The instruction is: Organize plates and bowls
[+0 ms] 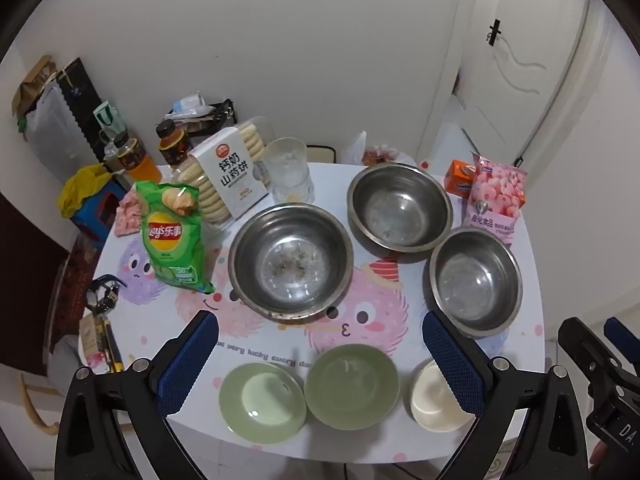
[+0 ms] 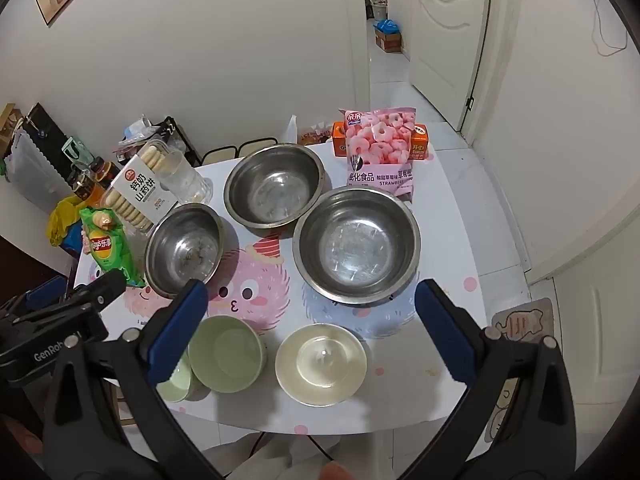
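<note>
Two wrist views of a worktop (image 1: pixel 520 344) covered with a cartoon-printed cloth. Three steel bowls stood in the middle: a left steel bowl (image 1: pixel 291 262) holding dark specks of residue on its bottom, a rear steel bowl (image 1: pixel 400 207) with a faint smear, and a right steel bowl (image 1: pixel 476 282) that looked clean. Along the near edge sat three smaller dishes in a row, apart from one another: a shallow green dish (image 1: pixel 262 402) at the left, a deeper green bowl (image 1: pixel 352 386) in the middle, and a cream bowl (image 2: pixel 321 364) at the right; none held anything. Behind the left steel bowl were a green chip bag (image 1: pixel 174 236), a clear tray of biscuits (image 1: pixel 228 176) with a white card sleeve, and a clear glass cup (image 1: pixel 289 170). A pink snack bag (image 2: pixel 379 148) stood upright at the far right, in front of an orange box (image 2: pixel 420 142).

The left gripper (image 1: pixel 320 364) hung above the near row with jaws spread wide, gripping nothing; the deeper green bowl lay below the gap. The right gripper (image 2: pixel 312 336) was likewise wide open and held nothing, above the cream bowl.
</note>
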The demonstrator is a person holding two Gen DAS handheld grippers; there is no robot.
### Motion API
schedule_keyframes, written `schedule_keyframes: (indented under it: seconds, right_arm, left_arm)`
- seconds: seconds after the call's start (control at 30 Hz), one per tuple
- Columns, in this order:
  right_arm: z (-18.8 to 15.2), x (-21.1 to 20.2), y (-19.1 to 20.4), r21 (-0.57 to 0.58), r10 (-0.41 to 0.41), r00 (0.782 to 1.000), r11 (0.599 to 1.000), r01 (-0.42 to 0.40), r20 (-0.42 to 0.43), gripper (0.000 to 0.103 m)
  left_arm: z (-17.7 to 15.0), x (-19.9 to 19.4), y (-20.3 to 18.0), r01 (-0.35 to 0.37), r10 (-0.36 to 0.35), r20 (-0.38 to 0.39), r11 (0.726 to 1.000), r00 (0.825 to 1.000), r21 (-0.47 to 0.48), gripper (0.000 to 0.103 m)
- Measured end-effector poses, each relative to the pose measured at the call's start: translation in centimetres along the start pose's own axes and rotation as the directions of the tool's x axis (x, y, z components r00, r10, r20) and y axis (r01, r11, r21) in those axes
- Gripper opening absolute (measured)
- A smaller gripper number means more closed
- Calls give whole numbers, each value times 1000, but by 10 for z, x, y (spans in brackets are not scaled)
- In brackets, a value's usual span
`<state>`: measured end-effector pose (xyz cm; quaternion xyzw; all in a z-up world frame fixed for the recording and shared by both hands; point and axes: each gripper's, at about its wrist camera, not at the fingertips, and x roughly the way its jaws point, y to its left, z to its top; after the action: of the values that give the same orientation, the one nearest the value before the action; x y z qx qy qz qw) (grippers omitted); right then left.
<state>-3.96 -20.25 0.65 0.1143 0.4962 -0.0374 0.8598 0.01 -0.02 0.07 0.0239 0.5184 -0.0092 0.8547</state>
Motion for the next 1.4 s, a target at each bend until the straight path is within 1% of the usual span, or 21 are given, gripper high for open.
schedule_keyframes:
  seconds: [0.07, 0.1, 0.17, 0.33, 0.47, 0.5, 0.73, 1.4]
  right_arm:
    - [1, 0, 0, 1, 4, 1000, 1000, -4, 6, 103]
    - [1, 1, 0, 1, 4, 1000, 1000, -4, 6, 103]
    - [2, 1, 0, 1, 6, 1000, 1000, -6, 9, 103]
    - [4, 6, 5, 1, 4, 1000, 1000, -4, 10, 103]
    - [-2, 3, 8, 3, 0, 1000, 1000, 0, 14, 103]
    - [2, 0, 4, 4, 2, 1000, 1000, -2, 6, 103]
    - [1, 1, -2, 14, 2, 1000, 1000, -2, 8, 103]
    - [-2, -1, -1, 8, 2, 1000, 1000, -2, 1, 103]
  left_arm:
    - [0, 0, -1, -6, 6, 6, 1000, 1000, 2, 103]
    - [2, 5, 4, 9, -9, -11, 1000, 1000, -7, 103]
    - [2, 5, 4, 4, -4, -15, 1000, 1000, -6, 103]
    - [2, 6, 3, -2, 2, -11, 1000, 1000, -6, 103]
    - [0, 6, 5, -7, 7, -9, 1000, 1000, -1, 103]
    - [1, 6, 5, -6, 6, -10, 1000, 1000, -2, 103]
    - [1, 4, 2, -20, 20, -10, 1000, 1000, 6, 103]
    - [-4, 1, 1, -17, 17, -22, 1000, 1000, 5, 103]
